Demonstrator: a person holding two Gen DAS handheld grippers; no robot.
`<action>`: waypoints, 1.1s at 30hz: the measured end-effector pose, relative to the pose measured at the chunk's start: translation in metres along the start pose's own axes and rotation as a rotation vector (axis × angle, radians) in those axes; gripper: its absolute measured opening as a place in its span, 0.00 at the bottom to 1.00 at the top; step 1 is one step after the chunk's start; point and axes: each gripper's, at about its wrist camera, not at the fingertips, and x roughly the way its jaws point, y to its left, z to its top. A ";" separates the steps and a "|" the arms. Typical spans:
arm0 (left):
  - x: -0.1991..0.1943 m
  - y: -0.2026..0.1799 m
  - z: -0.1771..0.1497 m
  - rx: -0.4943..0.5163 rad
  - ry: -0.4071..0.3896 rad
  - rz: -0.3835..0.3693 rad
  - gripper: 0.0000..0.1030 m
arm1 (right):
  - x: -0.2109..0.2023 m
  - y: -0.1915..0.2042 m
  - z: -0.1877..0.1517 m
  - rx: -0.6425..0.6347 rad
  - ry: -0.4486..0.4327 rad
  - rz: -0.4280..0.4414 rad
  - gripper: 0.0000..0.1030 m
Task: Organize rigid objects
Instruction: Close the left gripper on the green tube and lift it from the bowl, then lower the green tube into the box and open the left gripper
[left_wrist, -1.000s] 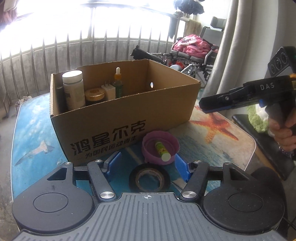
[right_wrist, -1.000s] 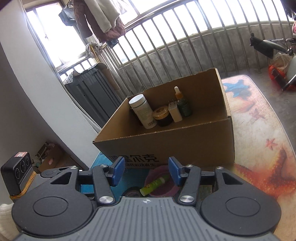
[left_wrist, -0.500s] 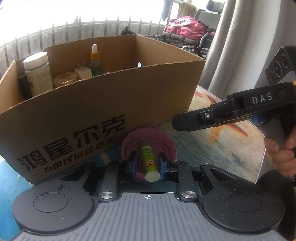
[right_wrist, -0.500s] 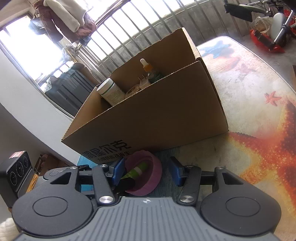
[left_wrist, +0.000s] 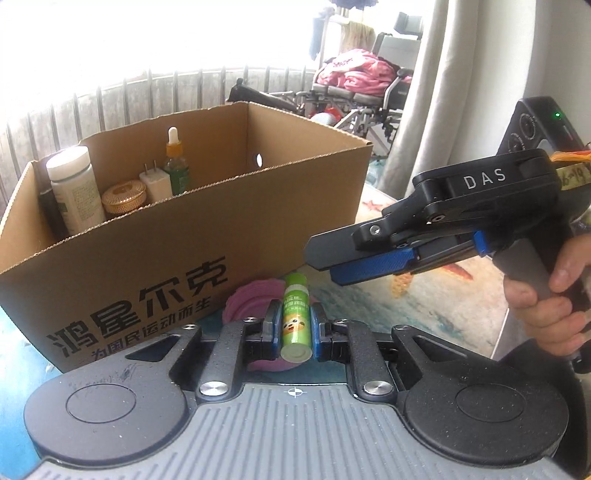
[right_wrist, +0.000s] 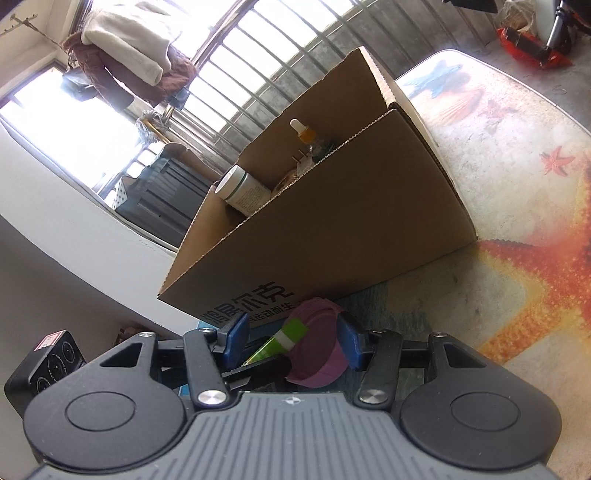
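The left hand-held gripper (left_wrist: 294, 328) has just clenched on one small green cylindrical tube (left_wrist: 294, 317), held above one pink plastic bowl (left_wrist: 251, 295) beside the brown cardboard box (left_wrist: 184, 236). The right hand-held gripper (right_wrist: 291, 343) stands released, straddling the bowl. Only the left view shows a hand (left_wrist: 546, 295).
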 end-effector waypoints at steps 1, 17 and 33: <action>-0.003 -0.003 0.001 0.003 -0.013 0.002 0.14 | 0.000 0.000 -0.001 0.016 0.007 0.017 0.55; -0.038 -0.021 0.037 0.073 -0.128 -0.022 0.14 | -0.018 0.051 0.010 -0.099 -0.070 0.102 0.27; 0.009 0.095 0.109 0.187 0.123 0.202 0.14 | 0.087 0.100 0.105 -0.226 -0.006 0.014 0.28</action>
